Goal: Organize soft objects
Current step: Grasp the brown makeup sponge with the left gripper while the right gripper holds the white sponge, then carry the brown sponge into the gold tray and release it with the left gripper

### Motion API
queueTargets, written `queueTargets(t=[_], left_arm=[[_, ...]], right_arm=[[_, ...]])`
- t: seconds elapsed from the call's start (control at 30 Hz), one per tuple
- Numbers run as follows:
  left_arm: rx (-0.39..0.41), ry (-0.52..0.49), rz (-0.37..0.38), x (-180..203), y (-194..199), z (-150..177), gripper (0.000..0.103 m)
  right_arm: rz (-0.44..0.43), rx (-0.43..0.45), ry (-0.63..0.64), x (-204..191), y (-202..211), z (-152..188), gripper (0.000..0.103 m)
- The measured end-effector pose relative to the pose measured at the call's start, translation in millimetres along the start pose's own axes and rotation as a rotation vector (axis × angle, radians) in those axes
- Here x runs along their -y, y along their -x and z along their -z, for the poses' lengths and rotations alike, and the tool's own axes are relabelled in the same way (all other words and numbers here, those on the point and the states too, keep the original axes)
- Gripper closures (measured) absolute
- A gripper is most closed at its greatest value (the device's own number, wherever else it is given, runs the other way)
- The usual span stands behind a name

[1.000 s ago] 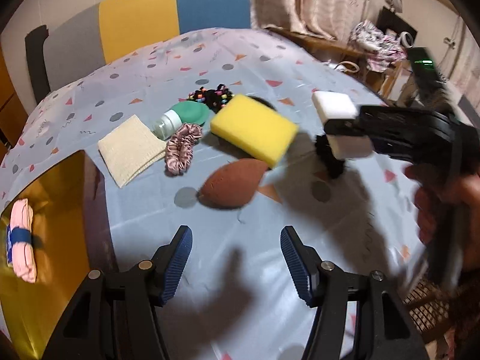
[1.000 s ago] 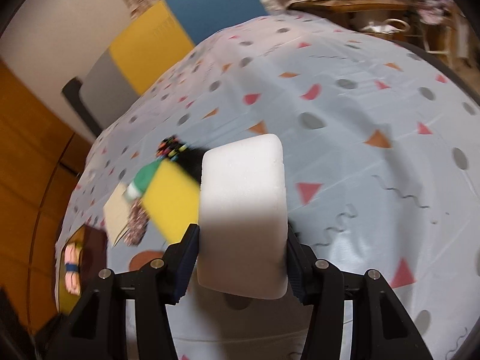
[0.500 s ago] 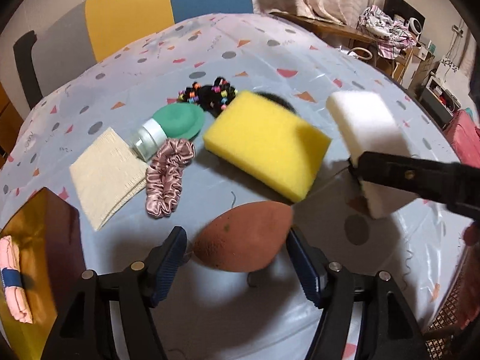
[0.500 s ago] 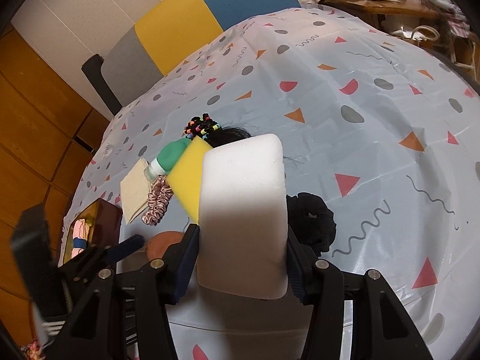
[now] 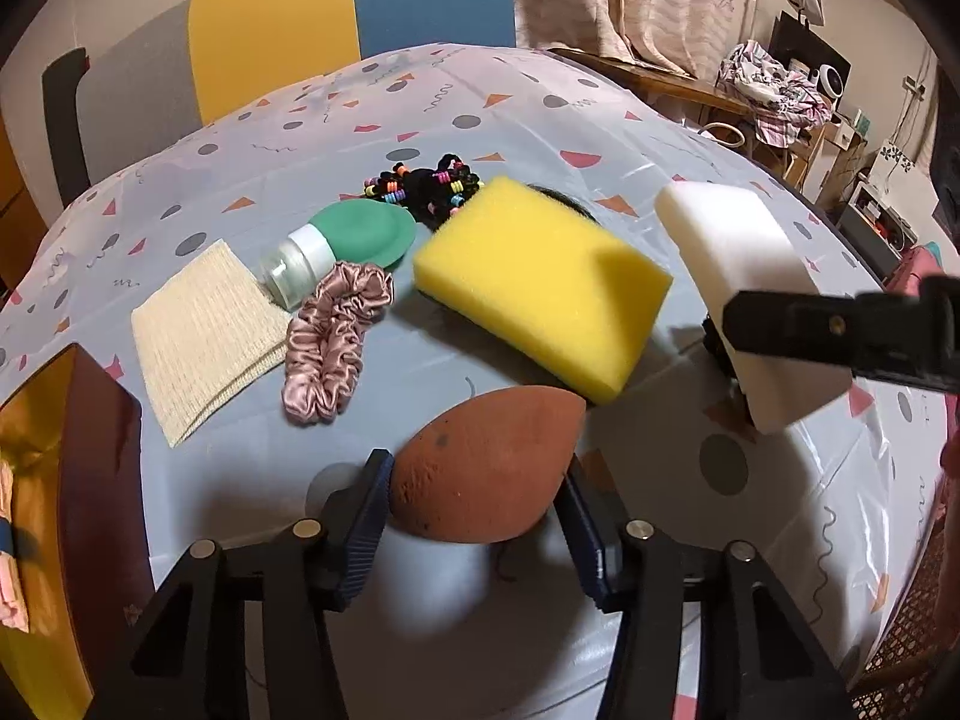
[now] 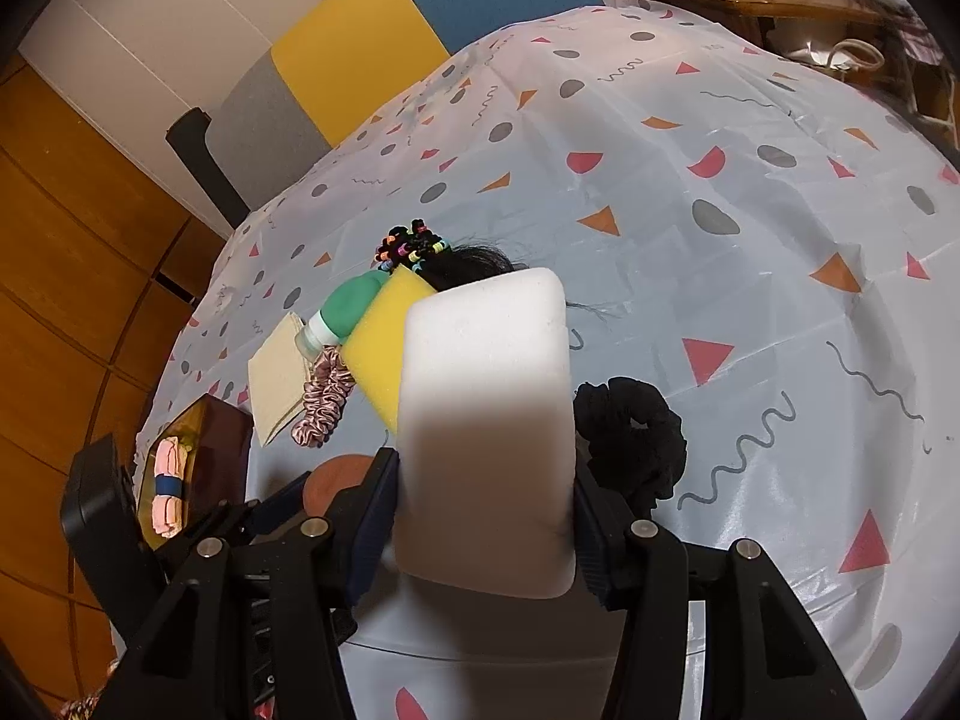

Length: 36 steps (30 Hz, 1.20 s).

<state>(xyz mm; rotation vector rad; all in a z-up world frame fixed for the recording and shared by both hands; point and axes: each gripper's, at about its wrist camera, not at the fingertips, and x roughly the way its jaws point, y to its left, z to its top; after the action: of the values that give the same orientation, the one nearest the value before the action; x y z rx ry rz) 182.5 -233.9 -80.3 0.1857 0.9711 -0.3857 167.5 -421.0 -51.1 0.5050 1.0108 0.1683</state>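
My left gripper [image 5: 477, 510] has its jaws around a brown egg-shaped makeup sponge [image 5: 486, 468] on the table, both pads touching its sides. My right gripper [image 6: 483, 516] is shut on a white sponge [image 6: 486, 420], held above the table; that sponge also shows in the left wrist view [image 5: 738, 276]. A yellow sponge [image 5: 540, 288], a pink scrunchie [image 5: 330, 354], a beige cloth [image 5: 204, 330], a green-and-white bottle [image 5: 336, 246] and beaded black hair ties [image 5: 432, 186] lie beyond. A black scrunchie [image 6: 636, 432] lies right of the white sponge.
A gold-lined box [image 5: 36, 480] at the left table edge holds a pink rolled item [image 6: 168, 492]. A chair with grey, yellow and blue panels [image 5: 300, 30] stands behind the table. The patterned tablecloth [image 6: 750, 210] covers the table.
My left gripper moved forward to the brown sponge and its jaws closed in on it. My right gripper with the white sponge drifted slightly toward the pile.
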Motion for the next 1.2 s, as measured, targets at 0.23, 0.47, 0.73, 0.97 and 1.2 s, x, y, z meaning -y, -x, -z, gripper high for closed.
queueTargets(t=[0.23,0.47,0.73,0.97,1.2], left_arm=[[0.003,0.047,0.023,-5.3,10.5,10.5,0.055],[0.011,0.091,0.057,-11.1,26.2,24.0,0.056],[0.096,0.072,0.097,-7.3,69.0,40.1,0.057],[0.134,0.105,0.099,-21.9,99.4,47.9,0.057],[0.175,0.183,0.082,-56.5,124.9,57.8,0.057]], right_arm=[[0.011,-0.005,0.024,-3.6,-1.9,1.1,0.049],[0.026,-0.003,0.046,-6.6,-3.2,1.6,0.049],[0.053,-0.012,0.070,-9.2,-6.3,3.3,0.049],[0.093,-0.019,0.103,-12.5,-9.4,6.4,0.049],[0.093,-0.013,0.124,-16.9,-10.3,8.3,0.049]])
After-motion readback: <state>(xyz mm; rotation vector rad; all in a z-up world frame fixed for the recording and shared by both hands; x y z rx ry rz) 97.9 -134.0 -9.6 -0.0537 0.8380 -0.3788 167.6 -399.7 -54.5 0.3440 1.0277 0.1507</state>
